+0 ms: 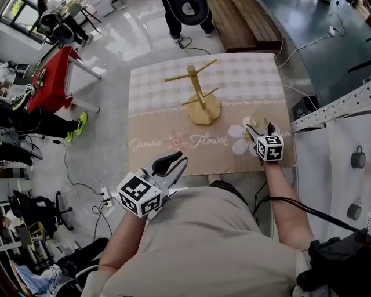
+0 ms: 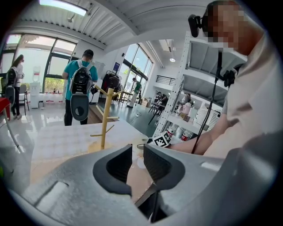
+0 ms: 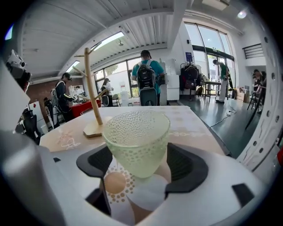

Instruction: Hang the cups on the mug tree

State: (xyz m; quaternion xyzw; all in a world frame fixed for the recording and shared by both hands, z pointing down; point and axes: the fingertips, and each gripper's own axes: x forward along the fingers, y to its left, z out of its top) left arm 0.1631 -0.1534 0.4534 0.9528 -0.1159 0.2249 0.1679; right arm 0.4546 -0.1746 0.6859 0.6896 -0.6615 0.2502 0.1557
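The wooden mug tree (image 1: 200, 96) stands bare at the middle of the patterned table (image 1: 162, 81). A pale green dotted glass cup (image 3: 137, 141) stands upright on the table between the wide jaws of my right gripper (image 3: 139, 154). The pads do not press on it. In the head view the right gripper (image 1: 259, 126) is at the table's right front, and the cup is mostly hidden by it. My left gripper (image 1: 181, 159) hovers at the table's front edge, its jaws a narrow gap apart and empty (image 2: 137, 152). The tree also shows far off in both gripper views (image 2: 105, 119) (image 3: 90, 92).
A person with a backpack (image 1: 185, 14) stands just beyond the table's far edge. A red table (image 1: 52, 75) is on the left. A white metal shelf rack (image 1: 330, 113) runs close along the table's right side. Cables lie on the floor.
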